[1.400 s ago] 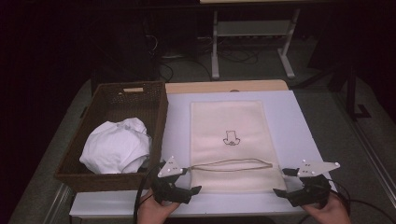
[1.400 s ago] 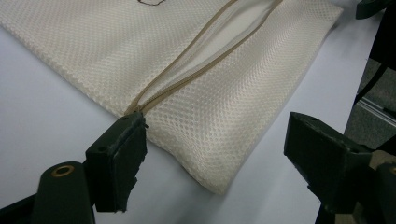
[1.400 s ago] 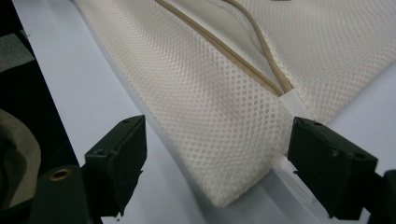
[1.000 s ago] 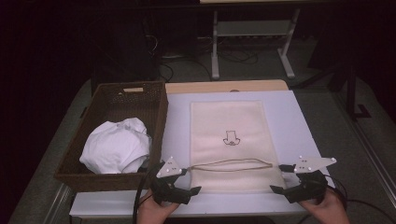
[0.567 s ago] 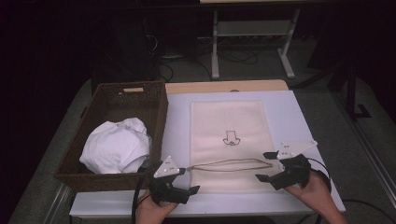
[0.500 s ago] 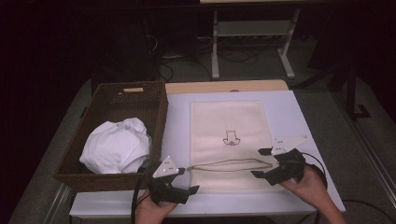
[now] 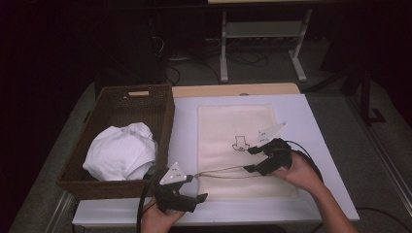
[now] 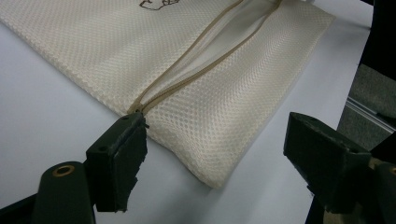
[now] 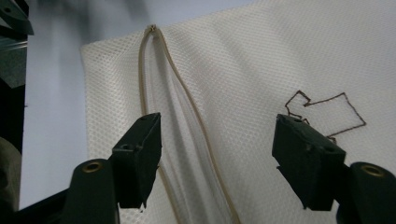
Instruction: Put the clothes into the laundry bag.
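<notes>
Cream mesh laundry bag [image 7: 240, 145] lying flat mid-table, near the front edge, zipper [image 7: 221, 171] gaping along its near end, small brown outline stitched mid-panel. Left gripper [image 7: 190, 198] spread at the zipper's end by the bag's corner, likely steadying. Right gripper [image 7: 251, 159] over the opening, jaws just narrowing, nothing pinched. Wicker basket [image 7: 163, 104] of white cloth [image 7: 121, 150] at left edge.

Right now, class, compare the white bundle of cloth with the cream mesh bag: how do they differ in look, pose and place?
The white bundle of cloth is crumpled into a heap; the cream mesh bag lies spread flat. The bundle sits inside the wicker basket; the bag lies on the white table. The bundle looks plain; the bag has a dark outline drawing and an open zip. Both are pale fabric.
</notes>
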### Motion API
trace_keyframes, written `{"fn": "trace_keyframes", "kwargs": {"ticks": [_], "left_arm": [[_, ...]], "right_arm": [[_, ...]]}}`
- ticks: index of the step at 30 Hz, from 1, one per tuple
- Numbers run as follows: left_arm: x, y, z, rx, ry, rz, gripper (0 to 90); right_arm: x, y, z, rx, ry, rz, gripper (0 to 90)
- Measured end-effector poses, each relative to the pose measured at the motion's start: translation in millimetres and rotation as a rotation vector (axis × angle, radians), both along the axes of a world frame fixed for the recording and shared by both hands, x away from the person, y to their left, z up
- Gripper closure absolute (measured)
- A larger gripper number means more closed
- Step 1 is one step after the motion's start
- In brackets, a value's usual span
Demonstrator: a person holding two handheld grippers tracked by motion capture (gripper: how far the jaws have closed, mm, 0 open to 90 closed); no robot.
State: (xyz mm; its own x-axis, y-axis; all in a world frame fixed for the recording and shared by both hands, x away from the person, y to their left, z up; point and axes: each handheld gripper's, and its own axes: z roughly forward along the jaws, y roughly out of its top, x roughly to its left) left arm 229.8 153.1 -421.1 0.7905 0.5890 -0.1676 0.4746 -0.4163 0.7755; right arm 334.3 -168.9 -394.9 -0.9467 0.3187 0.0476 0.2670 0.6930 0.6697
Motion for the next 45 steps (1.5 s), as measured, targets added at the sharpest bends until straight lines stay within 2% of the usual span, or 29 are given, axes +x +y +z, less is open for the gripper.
{"fn": "trace_keyframes", "kwargs": {"ticks": [7, 9, 11, 12, 13, 14, 15, 17, 18, 21, 22, 26, 27, 30, 35, 40, 41, 45], "left_arm": [[2.6, -0.4, 0.2, -0.008, 0.009, 0.002, 20.4], [2.9, -1.0, 0.4, -0.011, 0.011, 0.002, 20.4], [3.1, -1.9, 0.6, -0.017, 0.021, -0.001, 20.5], [4.4, -2.4, 0.9, -0.038, 0.041, -0.007, 20.4], [4.4, -2.4, 0.9, -0.038, 0.041, -0.007, 20.5], [5.6, -3.8, 2.1, -0.050, 0.058, -0.017, 20.5], [6.2, -4.5, 2.8, -0.049, 0.059, -0.021, 20.5], [7.0, -6.9, 4.6, -0.054, 0.065, -0.027, 20.5], [7.0, -6.9, 4.6, -0.054, 0.065, -0.027, 20.5], [8.2, -10.6, 9.9, -0.061, 0.065, -0.033, 20.5], [9.7, -12.6, 13.9, -0.074, 0.072, -0.042, 20.5], [12.7, -14.0, 19.1, -0.082, 0.079, -0.051, 20.3], [15.8, -13.6, 22.5, -0.087, 0.091, -0.058, 20.2], [20.8, -11.5, 28.5, -0.118, 0.122, -0.069, 20.4], [28.7, -8.0, 40.1, -0.131, 0.151, -0.079, 19.7], [41.4, 0.5, 57.3, -0.147, 0.189, -0.096, 16.9], [46.3, 6.9, 63.8, -0.163, 0.198, -0.091, 16.4], [53.5, 19.2, 73.0, -0.162, 0.208, -0.076, 16.2]], "right_arm": [[8.1, 14.2, -12.8, -0.064, 0.015, 0.061, 40.5], [9.2, 21.0, -17.9, -0.087, 0.016, 0.089, 46.3], [9.7, 26.0, -20.3, -0.115, 0.009, 0.105, 48.9], [10.1, 28.3, -21.3, -0.132, 0.001, 0.105, 52.0], [10.1, 28.3, -21.3, -0.132, 0.001, 0.105, 52.0], [12.0, 32.0, -23.8, -0.158, 0.002, 0.121, 62.9], [13.0, 32.9, -24.9, -0.165, 0.008, 0.135, 69.7], [13.1, 34.1, -27.2, -0.180, 0.010, 0.152, 78.9], [12.7, 34.3, -27.7, -0.182, 0.008, 0.152, 80.0], [12.1, 34.6, -26.7, -0.175, 0.009, 0.152, 81.5], [11.4, 34.0, -24.8, -0.167, 0.006, 0.158, 82.3], [12.1, 30.6, -21.3, -0.133, 0.021, 0.161, 83.3], [13.5, 28.2, -19.3, -0.113, 0.027, 0.162, 83.5], [15.1, 26.4, -15.5, -0.100, 0.037, 0.154, 83.6], [15.8, 28.3, -9.7, -0.103, 0.035, 0.163, 84.8], [17.5, 29.4, -2.7, -0.093, 0.046, 0.160, 85.0], [19.1, 28.8, -1.7, -0.092, 0.046, 0.161, 85.0], [20.6, 27.6, -0.1, -0.080, 0.052, 0.157, 85.0]]}}
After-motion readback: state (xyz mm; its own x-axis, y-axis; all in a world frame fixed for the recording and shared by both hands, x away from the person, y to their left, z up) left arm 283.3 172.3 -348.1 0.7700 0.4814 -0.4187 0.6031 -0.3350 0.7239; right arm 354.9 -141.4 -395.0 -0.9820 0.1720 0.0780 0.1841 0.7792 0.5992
